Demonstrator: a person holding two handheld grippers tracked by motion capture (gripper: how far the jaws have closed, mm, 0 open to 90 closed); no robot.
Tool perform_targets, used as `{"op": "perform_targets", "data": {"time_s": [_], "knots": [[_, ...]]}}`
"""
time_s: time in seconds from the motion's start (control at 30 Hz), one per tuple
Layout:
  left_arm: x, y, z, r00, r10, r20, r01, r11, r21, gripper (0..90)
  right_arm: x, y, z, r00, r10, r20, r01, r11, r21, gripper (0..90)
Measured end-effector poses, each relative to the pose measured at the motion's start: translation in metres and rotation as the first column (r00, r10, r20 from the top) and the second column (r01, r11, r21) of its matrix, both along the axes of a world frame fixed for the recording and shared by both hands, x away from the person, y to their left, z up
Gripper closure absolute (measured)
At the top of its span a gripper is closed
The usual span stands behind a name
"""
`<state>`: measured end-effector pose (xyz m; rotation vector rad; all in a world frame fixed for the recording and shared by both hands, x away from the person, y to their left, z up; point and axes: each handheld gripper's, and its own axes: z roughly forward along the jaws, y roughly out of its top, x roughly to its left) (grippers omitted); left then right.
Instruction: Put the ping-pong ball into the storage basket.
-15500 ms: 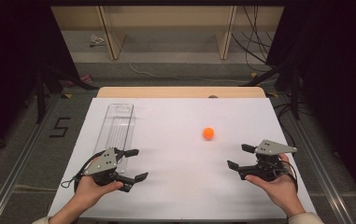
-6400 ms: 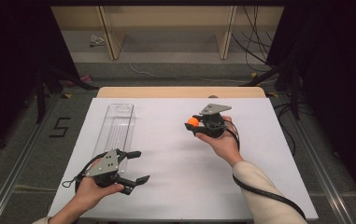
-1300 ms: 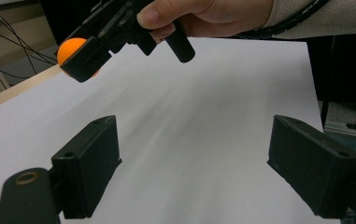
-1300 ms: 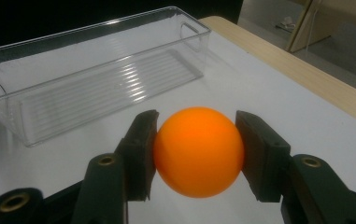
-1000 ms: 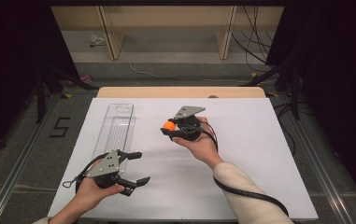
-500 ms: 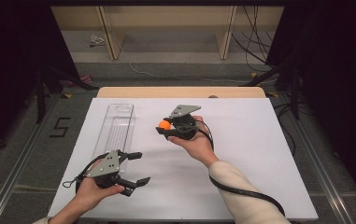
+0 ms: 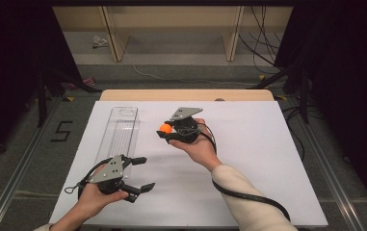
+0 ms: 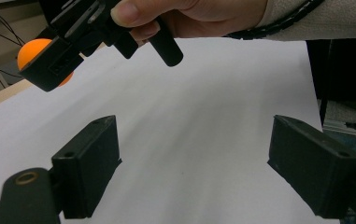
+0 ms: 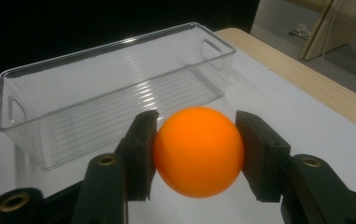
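Pinching the orange ball [image 9: 198, 151] only at its sides, the right tongs [image 7: 167, 131] are risking a slip short of the clear bin [image 9: 110, 88], while the left tongs [image 7: 139, 173] are gaping empty.

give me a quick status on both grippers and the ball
Right gripper shut on orange ball, held above the table. Left gripper open, idle. Clear bin ahead, empty, path unobstructed.

High view: white table [image 7: 268, 159] evenly lit from above, surroundings near black, soft shadows under the hands, image slightly soft. Left gripper view: jaws sharp, hand [image 8: 185, 14] at top a bit blurred, diffuse grey shadows on the sheet. Right gripper view: ball [image 9: 198, 150] sharp and saturated, soft glare streaks on the clear bin [image 9: 105, 84], background dark and defocused.
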<state>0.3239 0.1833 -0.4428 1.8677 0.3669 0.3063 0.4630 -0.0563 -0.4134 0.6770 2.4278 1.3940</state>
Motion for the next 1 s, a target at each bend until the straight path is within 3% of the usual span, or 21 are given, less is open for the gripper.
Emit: {"op": "perform_targets", "data": {"time_s": [1.0], "knots": [[0.0, 0.0, 0.0, 1.0, -0.003, 0.001, 0.003, 1.0, 0.003, 16.0, 0.003, 0.019, 0.004, 0.9996, 0.027, 0.0, -0.027, 1.0, -0.005, 51.4]]}}
